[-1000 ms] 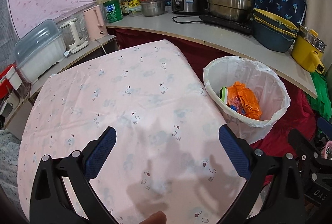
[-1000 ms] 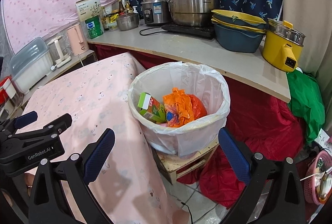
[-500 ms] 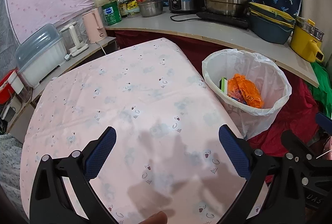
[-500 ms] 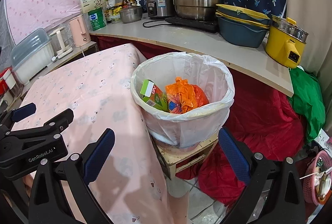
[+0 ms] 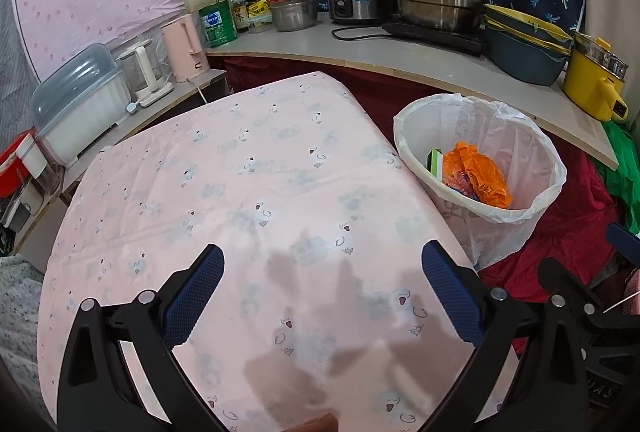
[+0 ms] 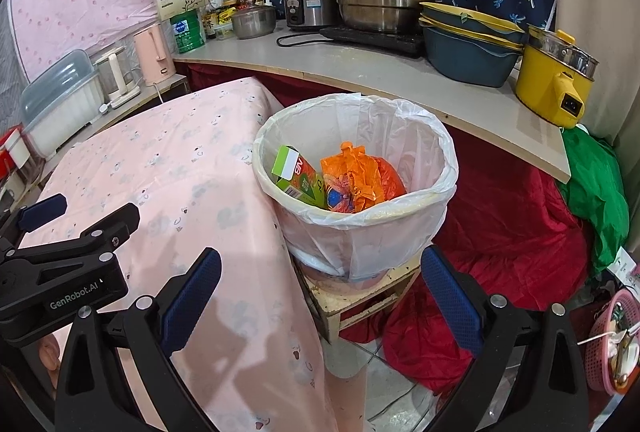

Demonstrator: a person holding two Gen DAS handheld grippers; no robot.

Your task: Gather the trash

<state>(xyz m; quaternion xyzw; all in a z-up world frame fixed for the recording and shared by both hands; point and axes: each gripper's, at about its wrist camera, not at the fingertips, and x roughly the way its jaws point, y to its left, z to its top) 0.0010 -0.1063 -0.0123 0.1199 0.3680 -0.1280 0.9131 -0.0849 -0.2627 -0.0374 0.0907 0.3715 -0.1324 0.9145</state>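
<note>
Bin (image 6: 356, 224) nearer; both grippers empty

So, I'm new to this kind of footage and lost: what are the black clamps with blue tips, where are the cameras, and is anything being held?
No robot here: a person holds a two-finger tool in each hand. Each has a fisheye camera looking along its blue-padded fingers. One picture is from the left gripper, above the table with the pink cloth; no trash shows on the cloth. The other is from the right gripper, which faces the white-lined trash bin standing on a small wooden stand beside the table. Inside lie a green carton and an orange wrapper. Both pairs of fingers are spread wide and hold nothing.
</note>
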